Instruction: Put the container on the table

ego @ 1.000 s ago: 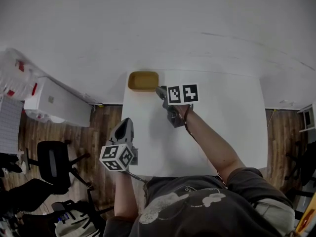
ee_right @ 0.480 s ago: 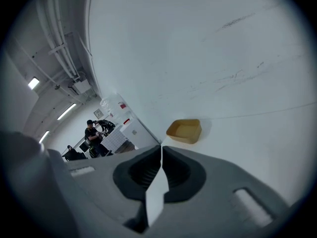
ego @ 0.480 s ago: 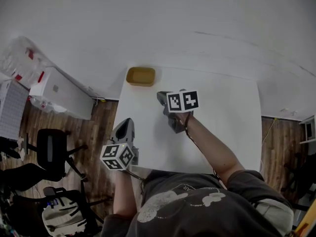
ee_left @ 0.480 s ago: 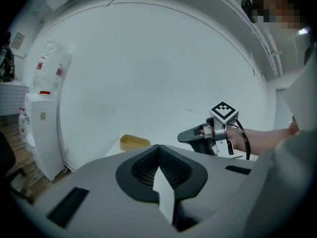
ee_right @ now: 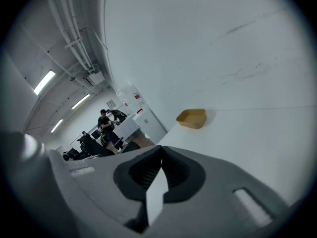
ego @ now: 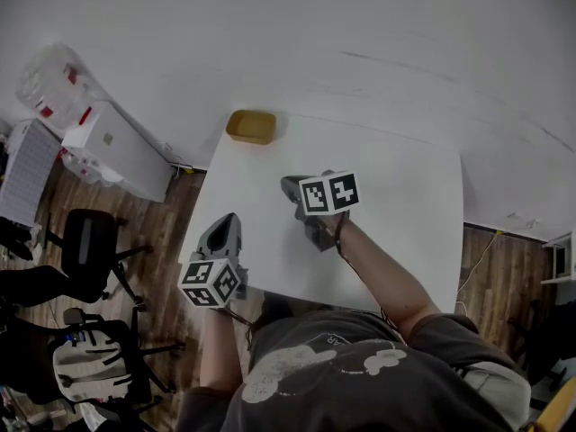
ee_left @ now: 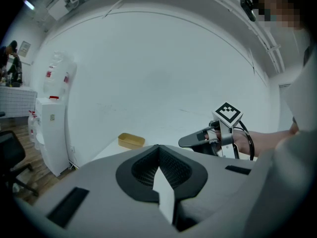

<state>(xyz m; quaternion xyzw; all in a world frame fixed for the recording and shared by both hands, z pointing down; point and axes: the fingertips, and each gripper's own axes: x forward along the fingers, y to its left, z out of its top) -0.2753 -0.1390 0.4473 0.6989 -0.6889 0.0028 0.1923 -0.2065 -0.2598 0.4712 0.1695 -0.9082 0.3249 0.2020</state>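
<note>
The container [ego: 251,126], a shallow tan tray, stands alone at the far left corner of the white table [ego: 405,214]; it also shows as the tray [ee_left: 131,141] and the tray [ee_right: 191,118] in the gripper views. My right gripper [ego: 290,185] hovers over the table's middle, well short of the container. Its jaws have just been closing and are shut, with nothing between them. My left gripper [ego: 223,232] hangs at the table's near left edge, shut and empty. From the left gripper view the right gripper [ee_left: 190,141] appears to the right of the tray.
A white cabinet [ego: 121,151] stands against the wall left of the table. Office chairs [ego: 85,259] and a backpack [ego: 90,367] sit on the wood floor at the left. People [ee_right: 104,120] are far off in the room.
My right gripper has drawn back from beside the container toward me, leaving the container at the far left corner. The left gripper has kept its place near the table's edge.
</note>
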